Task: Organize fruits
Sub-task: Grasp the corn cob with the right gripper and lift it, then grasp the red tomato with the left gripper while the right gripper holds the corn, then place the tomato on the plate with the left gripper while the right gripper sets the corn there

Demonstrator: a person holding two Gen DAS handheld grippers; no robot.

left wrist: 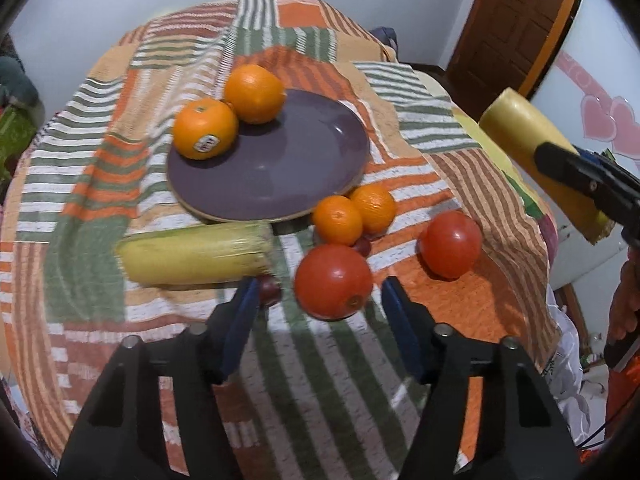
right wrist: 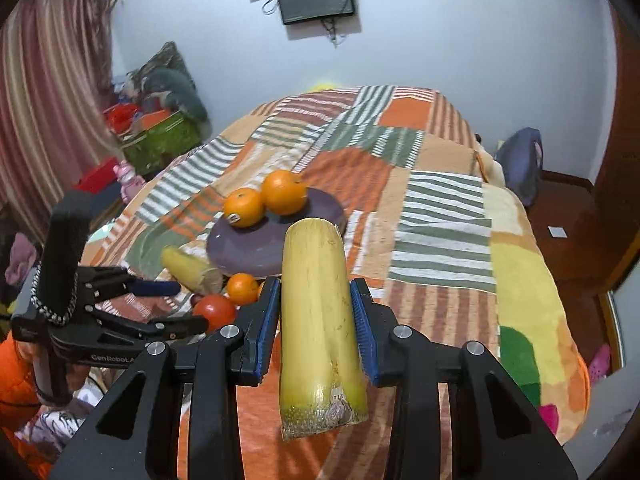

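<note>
A purple plate [left wrist: 288, 168] [right wrist: 256, 248] lies on the striped blanket with two large oranges [left wrist: 206, 128] [left wrist: 255, 93] on its far left rim. Two small oranges [left wrist: 337, 219] [left wrist: 374, 206], two red tomatoes [left wrist: 334, 281] [left wrist: 450, 243] and a yellow husked cob [left wrist: 196, 254] lie in front of the plate. My left gripper [left wrist: 318, 294] is open just above the near tomato. My right gripper [right wrist: 316, 300] is shut on a second yellow cob [right wrist: 316, 320] [left wrist: 536, 148], held in the air to the right of the plate.
A small dark red fruit [left wrist: 269, 290] lies beside the left finger, another [left wrist: 362, 245] between the tomato and the small oranges. The blanket-covered bed [right wrist: 440, 208] drops off on the right. A green crate [right wrist: 160, 144] stands at the far left.
</note>
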